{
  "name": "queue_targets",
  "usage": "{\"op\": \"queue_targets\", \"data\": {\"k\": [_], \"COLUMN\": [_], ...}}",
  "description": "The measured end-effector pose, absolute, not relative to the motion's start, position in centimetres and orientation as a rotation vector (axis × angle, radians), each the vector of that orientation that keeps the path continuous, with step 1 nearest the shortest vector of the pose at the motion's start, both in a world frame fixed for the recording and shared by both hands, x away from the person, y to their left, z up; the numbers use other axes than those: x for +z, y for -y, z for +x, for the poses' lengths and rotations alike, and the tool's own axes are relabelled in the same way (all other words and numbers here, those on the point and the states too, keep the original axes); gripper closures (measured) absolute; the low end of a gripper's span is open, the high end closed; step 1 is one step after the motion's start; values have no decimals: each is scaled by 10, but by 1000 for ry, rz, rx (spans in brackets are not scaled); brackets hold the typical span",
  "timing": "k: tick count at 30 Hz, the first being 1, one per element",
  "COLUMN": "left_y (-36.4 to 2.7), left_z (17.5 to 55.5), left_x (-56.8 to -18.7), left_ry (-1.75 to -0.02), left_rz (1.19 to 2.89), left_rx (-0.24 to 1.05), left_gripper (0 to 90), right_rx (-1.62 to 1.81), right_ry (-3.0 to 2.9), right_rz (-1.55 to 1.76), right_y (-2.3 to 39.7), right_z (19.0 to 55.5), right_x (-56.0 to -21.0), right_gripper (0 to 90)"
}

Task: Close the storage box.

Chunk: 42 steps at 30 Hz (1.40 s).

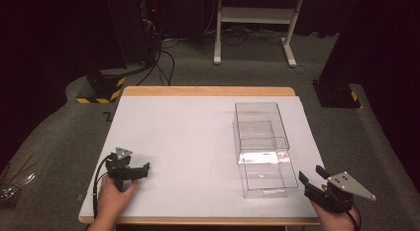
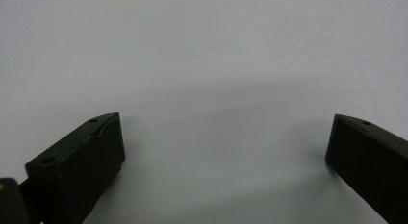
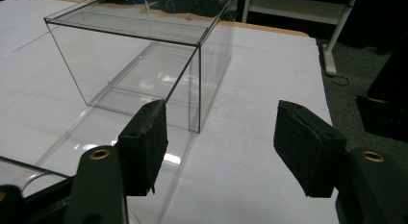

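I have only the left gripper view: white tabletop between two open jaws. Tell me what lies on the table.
Observer: A clear box stands right of centre, with a second clear piece lying in front of it.
Operator: Report the right gripper.
Observer: The right gripper is open, jaws apart, aimed at the box's near corner, not touching it.
Operator: Place my gripper on the table.
Observer: The left gripper sits at the table's near left, well apart from the box.

A clear plastic box [image 1: 261,132] stands upright on the white table [image 1: 173,142], toward 3 o'clock. A lower clear box part [image 1: 265,179] lies touching it at 6 o'clock.
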<state>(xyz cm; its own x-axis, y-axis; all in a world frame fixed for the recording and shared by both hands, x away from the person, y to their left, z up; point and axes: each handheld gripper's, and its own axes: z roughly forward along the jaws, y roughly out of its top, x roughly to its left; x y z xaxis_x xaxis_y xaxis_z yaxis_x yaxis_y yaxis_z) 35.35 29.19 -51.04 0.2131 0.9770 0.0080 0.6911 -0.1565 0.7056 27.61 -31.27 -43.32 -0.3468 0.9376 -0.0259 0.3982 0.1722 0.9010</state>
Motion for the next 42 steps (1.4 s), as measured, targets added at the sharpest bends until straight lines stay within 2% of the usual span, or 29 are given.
{"op": "queue_targets", "data": {"k": [25, 42], "left_y": [-292, -292], "left_z": [354, 354], "left_x": [-510, -510], "left_ry": [-1540, -1540], "left_rz": [1918, 1918], "left_rx": [645, 644], "left_gripper": [2, 2], "right_rx": [1256, 1305], "right_ry": [-1876, -1951], "right_rz": [1242, 1224], "right_y": [307, 299], "right_z": [257, 258], "right_x": [-432, -436], "right_gripper": [364, 344]}}
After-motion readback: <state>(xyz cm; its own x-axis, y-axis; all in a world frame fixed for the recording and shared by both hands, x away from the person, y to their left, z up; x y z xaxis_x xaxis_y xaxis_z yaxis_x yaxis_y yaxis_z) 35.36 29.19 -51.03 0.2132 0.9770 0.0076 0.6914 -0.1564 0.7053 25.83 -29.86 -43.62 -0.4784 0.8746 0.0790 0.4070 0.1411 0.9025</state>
